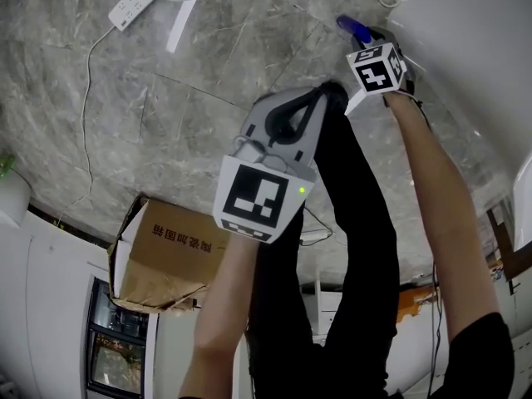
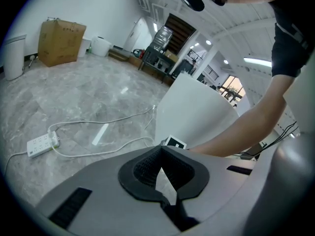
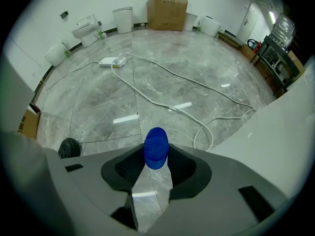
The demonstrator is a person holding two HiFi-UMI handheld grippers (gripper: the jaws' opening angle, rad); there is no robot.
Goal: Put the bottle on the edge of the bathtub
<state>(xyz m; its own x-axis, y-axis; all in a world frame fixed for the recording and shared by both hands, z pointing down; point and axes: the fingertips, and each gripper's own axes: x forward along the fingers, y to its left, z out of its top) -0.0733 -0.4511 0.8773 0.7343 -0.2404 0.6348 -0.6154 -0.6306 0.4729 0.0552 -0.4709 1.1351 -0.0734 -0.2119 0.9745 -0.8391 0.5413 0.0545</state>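
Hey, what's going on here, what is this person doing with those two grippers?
A person stands on a marble floor with a gripper in each hand. The right gripper is clamped on a blue-capped bottle right beside the white bathtub. The bottle is not yet set on the tub's edge. The left gripper is shut on nothing and hangs back.

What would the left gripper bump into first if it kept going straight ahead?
Probably the black-and-white marker cube on the right gripper, just past the shut jaws of the left gripper, with the white bathtub behind; depth is unclear.
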